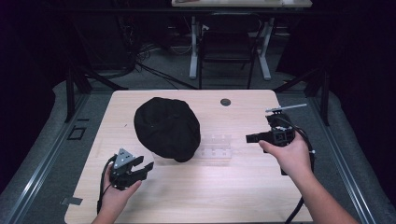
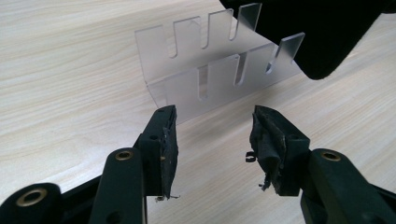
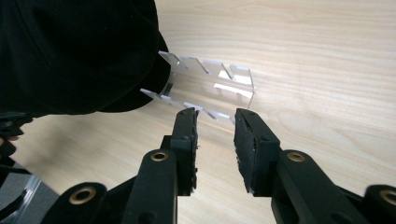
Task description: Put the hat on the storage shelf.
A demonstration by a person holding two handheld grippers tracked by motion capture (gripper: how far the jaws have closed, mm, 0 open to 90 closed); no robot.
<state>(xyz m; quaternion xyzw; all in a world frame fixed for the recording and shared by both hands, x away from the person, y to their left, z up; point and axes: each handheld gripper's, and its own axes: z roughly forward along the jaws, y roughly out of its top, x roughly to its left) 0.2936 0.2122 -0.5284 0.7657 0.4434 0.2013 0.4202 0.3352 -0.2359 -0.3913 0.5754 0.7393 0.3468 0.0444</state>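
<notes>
resting partly on the clear rack (image 1: 215, 146), the black cap (image 1: 167, 129) lies just ahead of the left gripper (image 1: 145, 166), whose jaws stand spread with nothing between. the right gripper (image 1: 252, 137) hangs beside the rack's far end, jaws also apart and bare.
</notes>
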